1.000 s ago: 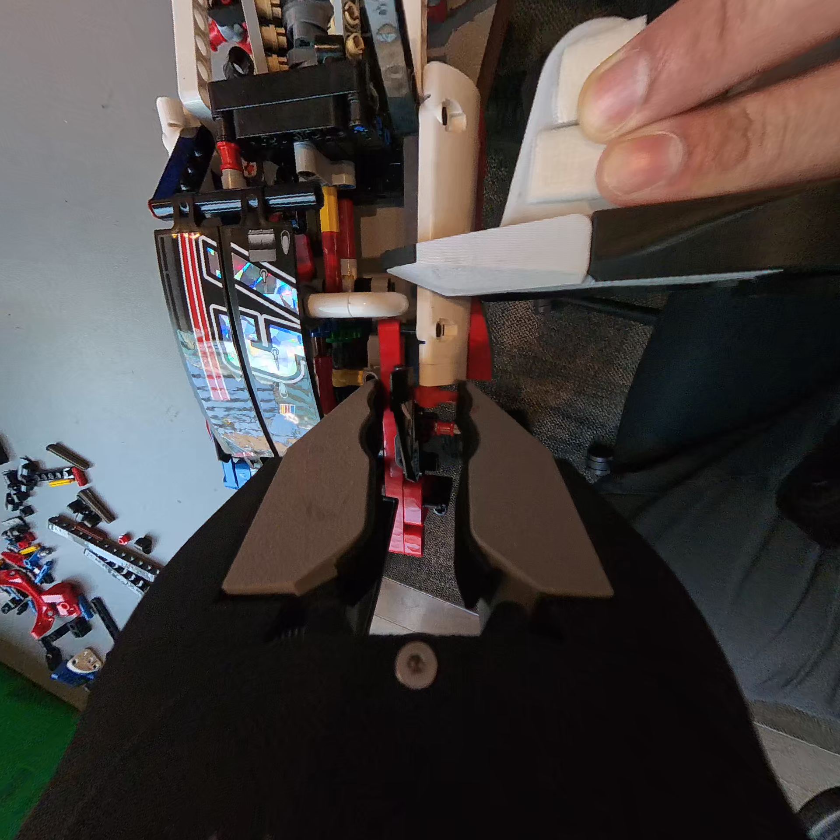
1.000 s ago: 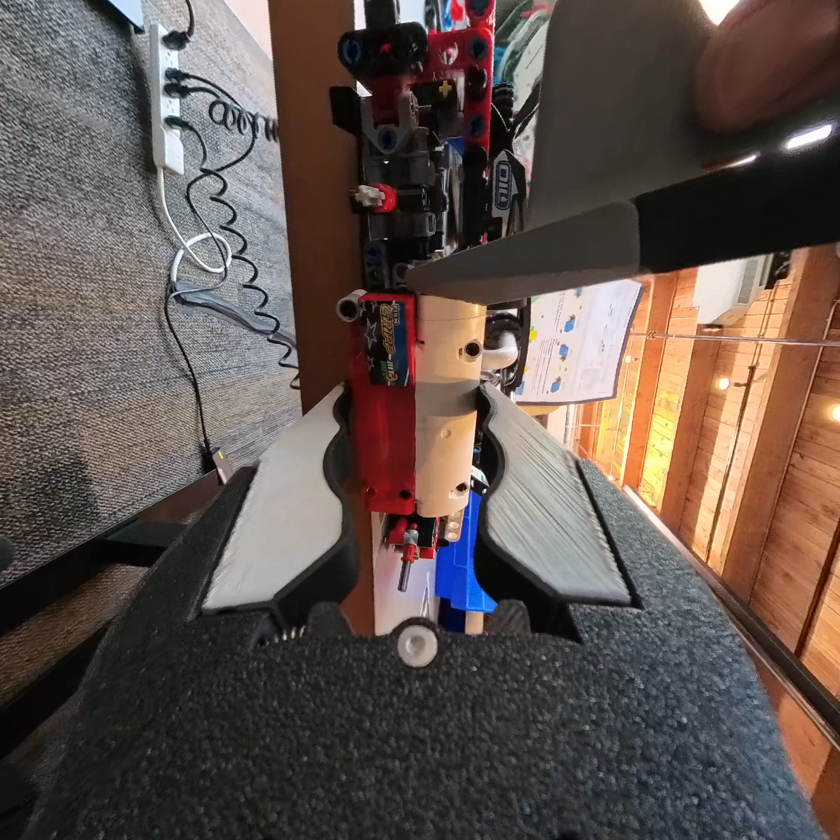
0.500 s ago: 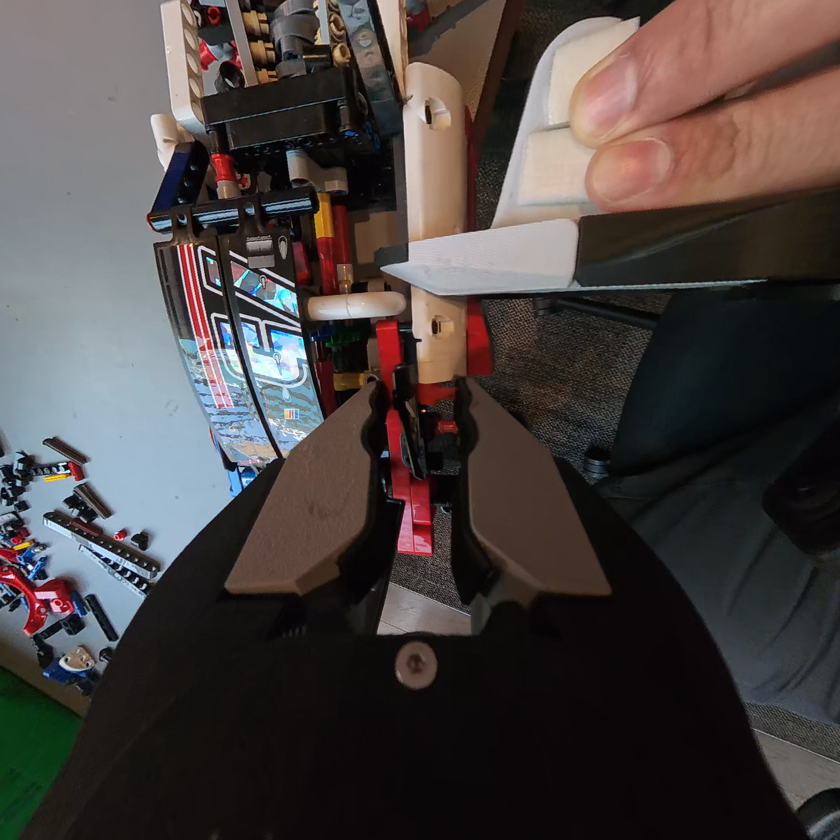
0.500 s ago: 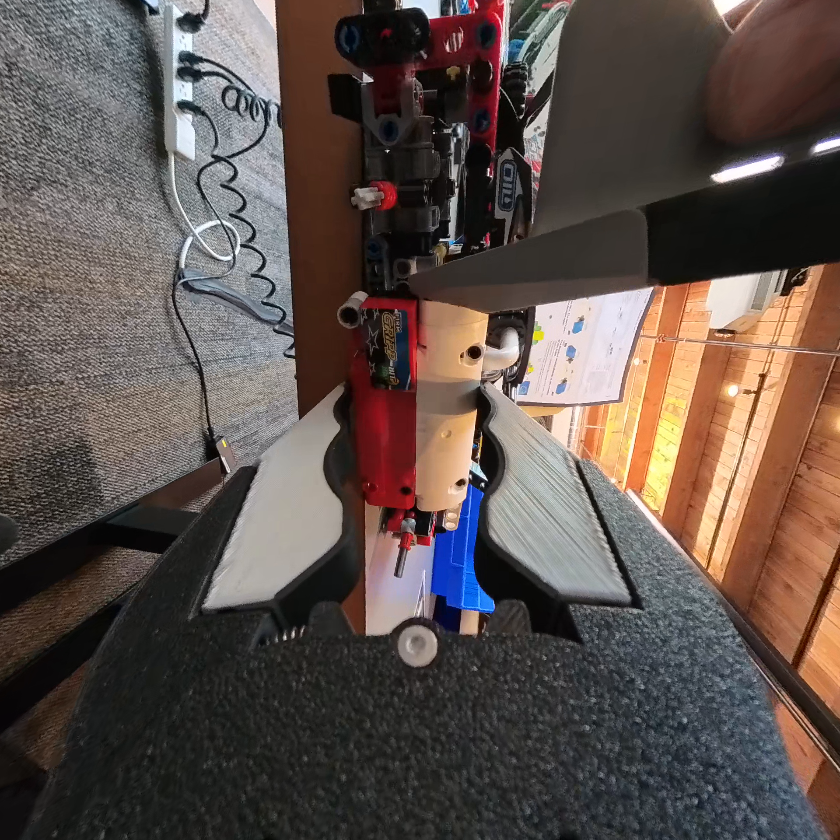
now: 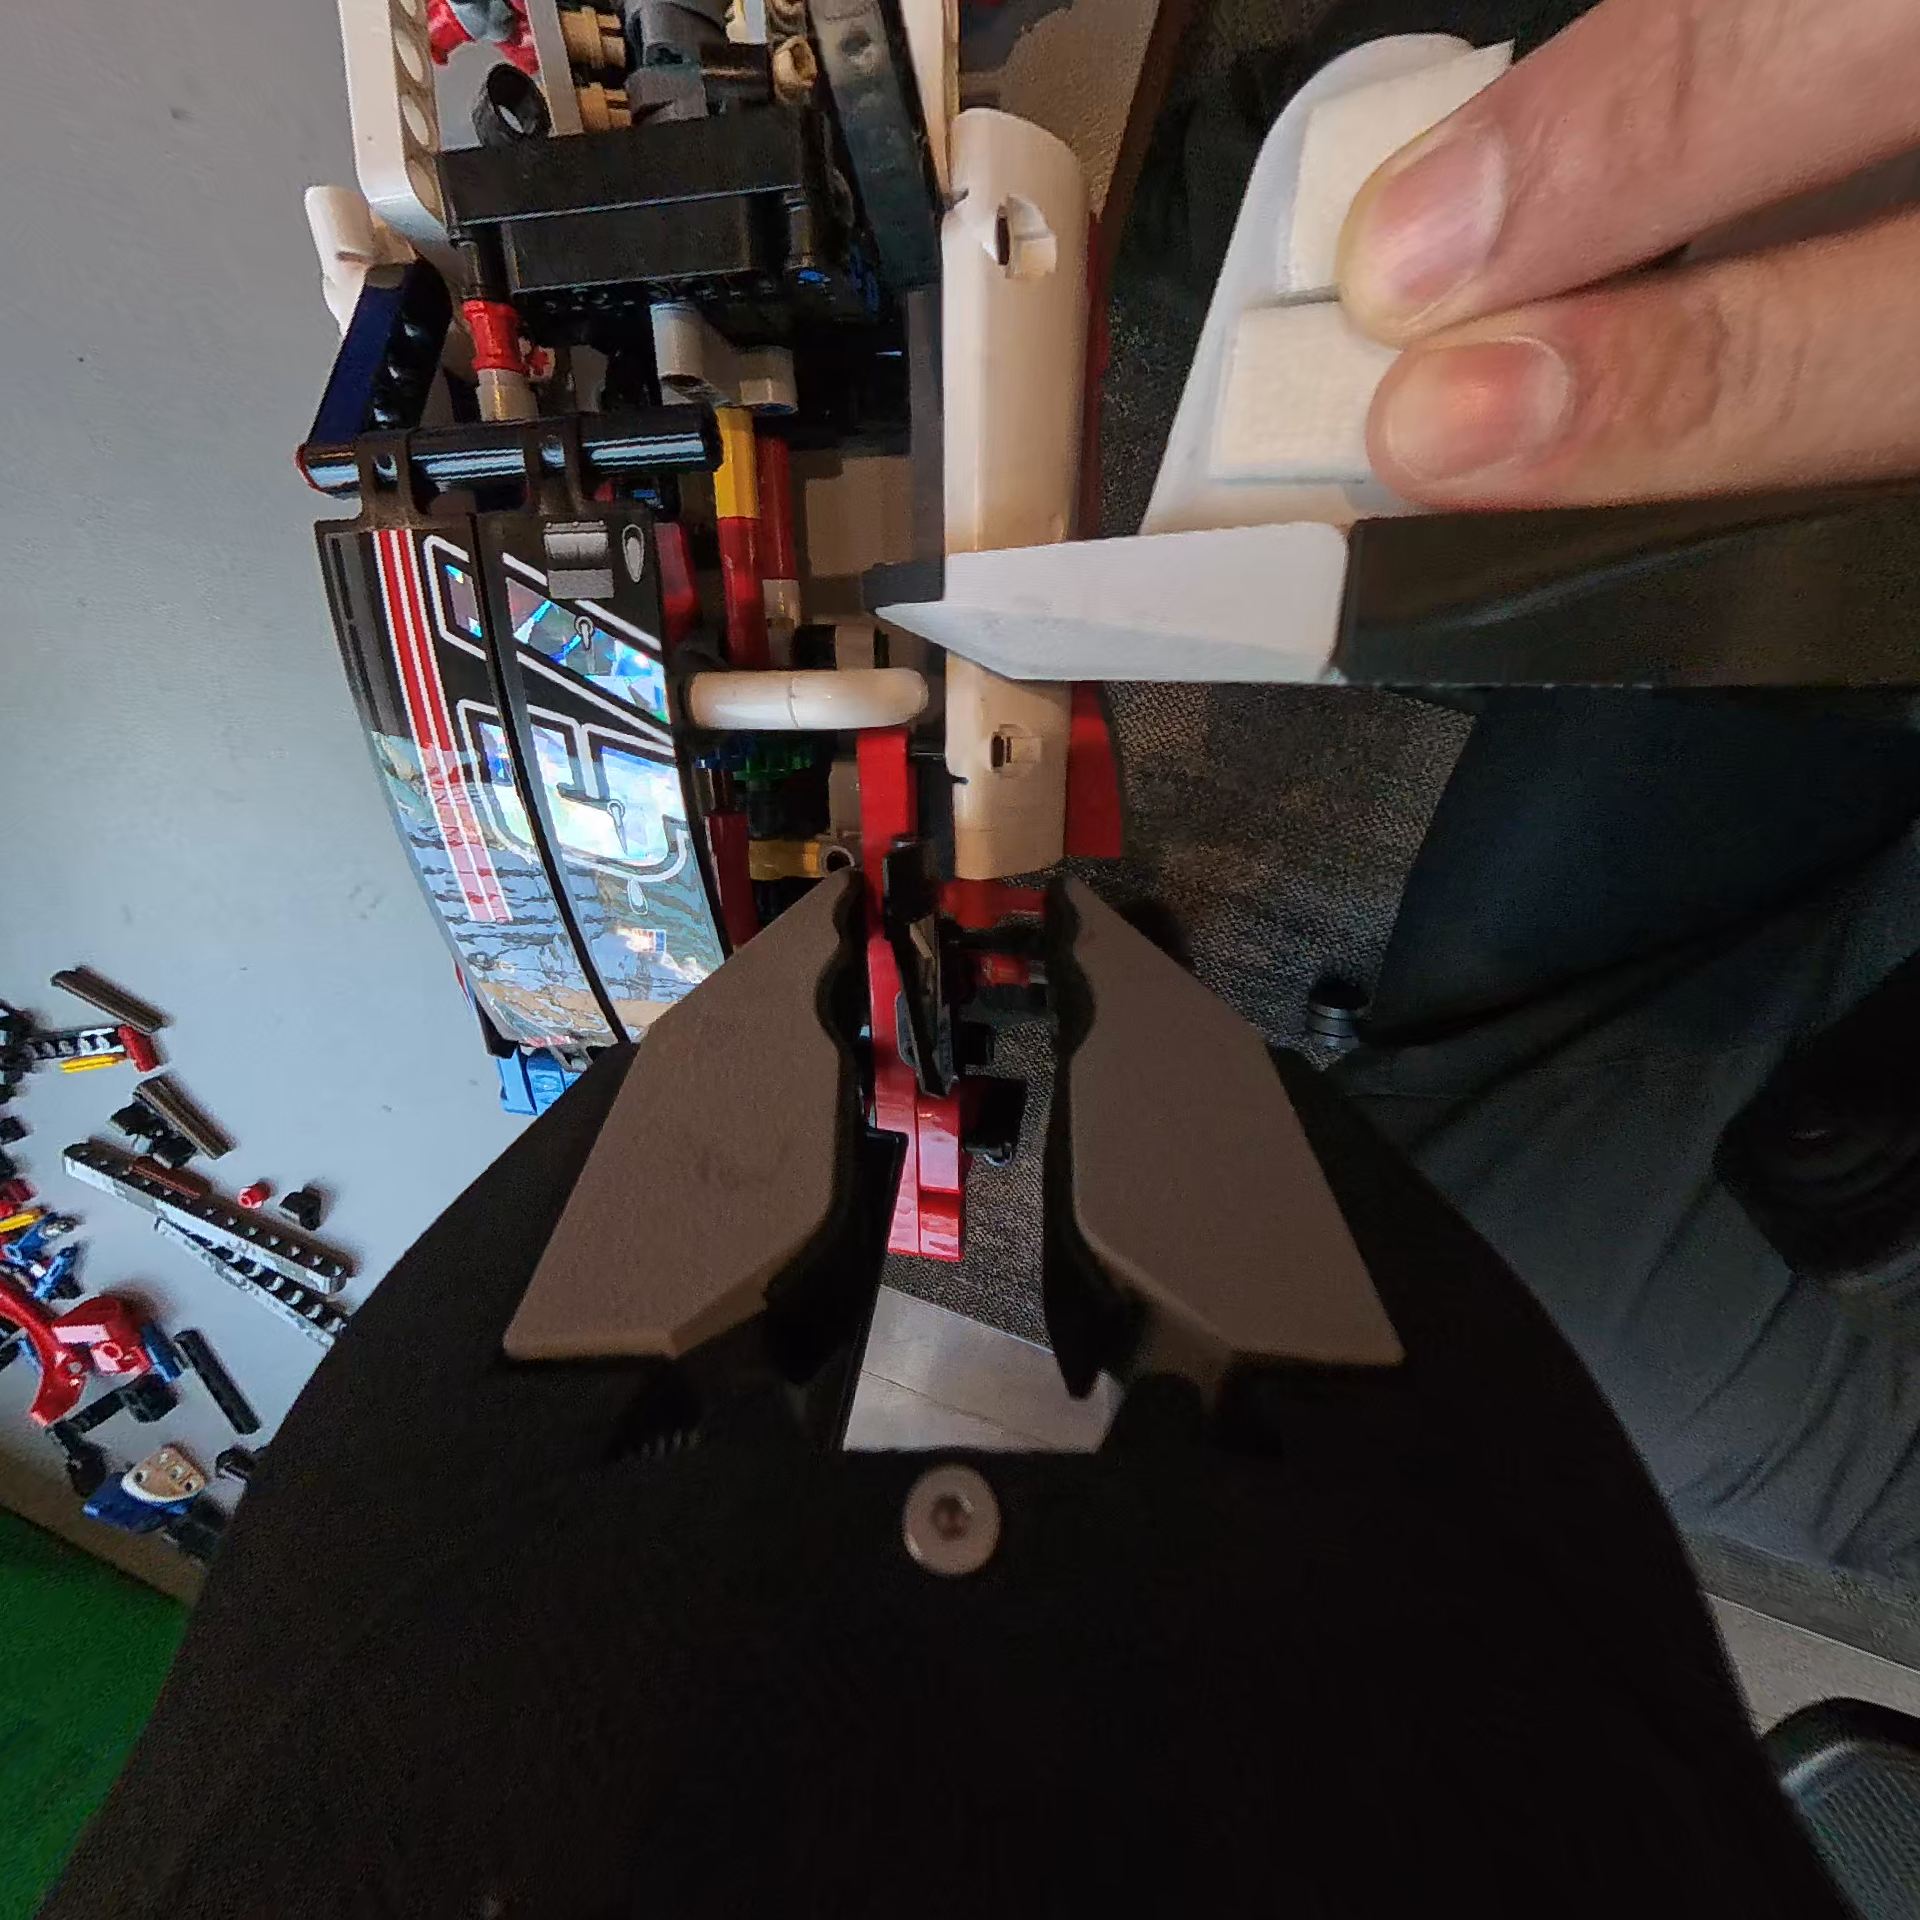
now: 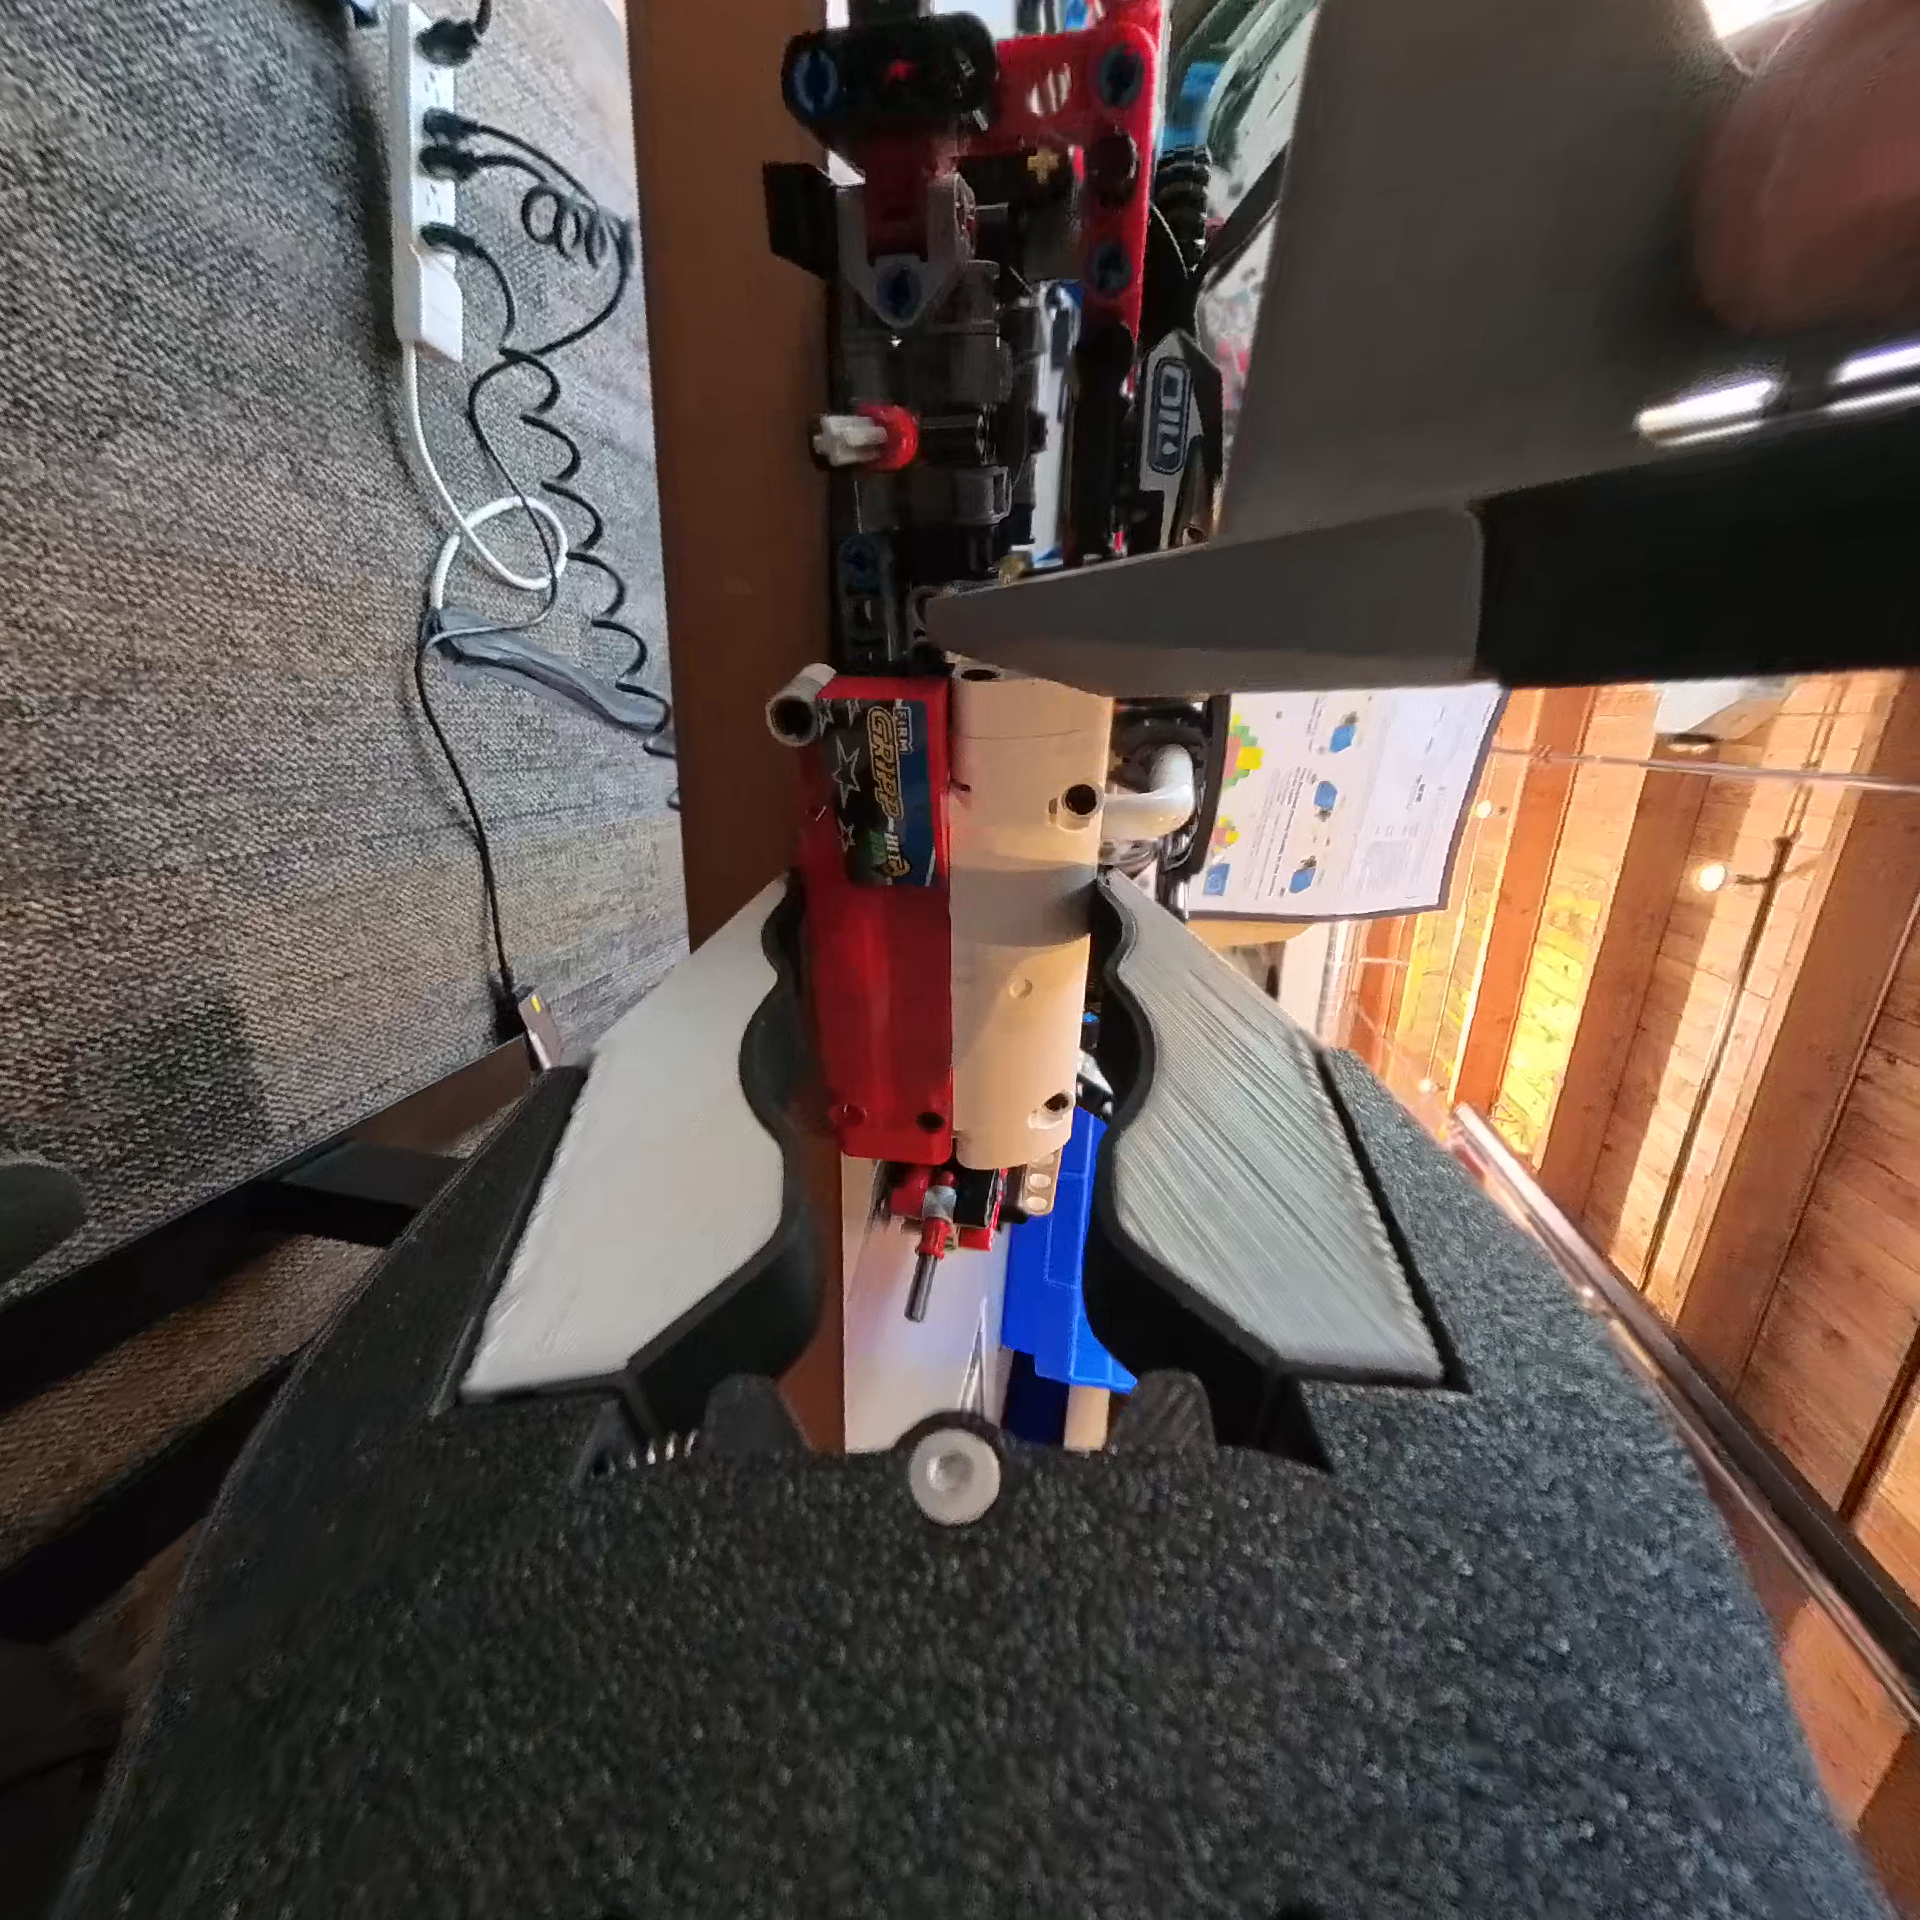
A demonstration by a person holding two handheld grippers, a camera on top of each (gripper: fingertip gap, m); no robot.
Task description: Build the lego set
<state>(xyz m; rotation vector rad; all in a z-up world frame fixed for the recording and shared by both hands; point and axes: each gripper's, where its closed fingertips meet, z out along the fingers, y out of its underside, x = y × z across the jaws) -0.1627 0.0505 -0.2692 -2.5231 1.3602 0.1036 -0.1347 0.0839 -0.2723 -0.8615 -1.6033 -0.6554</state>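
Clamping the Lego vehicle model (image 5: 665, 436) from 2 ends, both grippers hold it up off the desk (image 5: 156, 520), which would leave it free to be turned and pressed together. The left gripper (image 5: 951, 987) has its brown jaws closed on a thin red and black part (image 5: 914, 1039) sticking out of the model's near end. The right gripper (image 6: 945, 997) has its pale jaws shut across the red side panel (image 6: 883, 987) and the cream panel (image 6: 1023, 935) beside it, a broader and steadier hold. In the left wrist view the right gripper's white finger reaches in from the right and lies against the cream panel, with a person's fingers (image 5: 1558, 291) on the trigger pads behind it. In the right wrist view the left gripper's grey finger likewise crosses above the cream panel. This looks like a squeeze or alignment step, with 1 tool bracing while the other seats a part, though which pin is being seated is hidden.

Outward, the model's curved black stickered panels (image 5: 520, 779) face the desk, and a white curved tube (image 5: 805, 698) sits just beside the cream panel. Loose beams and small pieces (image 5: 187, 1205) lie well apart on the desk's far left. Below are grey carpet (image 6: 208, 727), a white power strip with coiled cables (image 6: 426, 229) and a printed instruction sheet (image 6: 1351, 800). The crossed fingers crowd the middle of the model, leaving little room to reach it.
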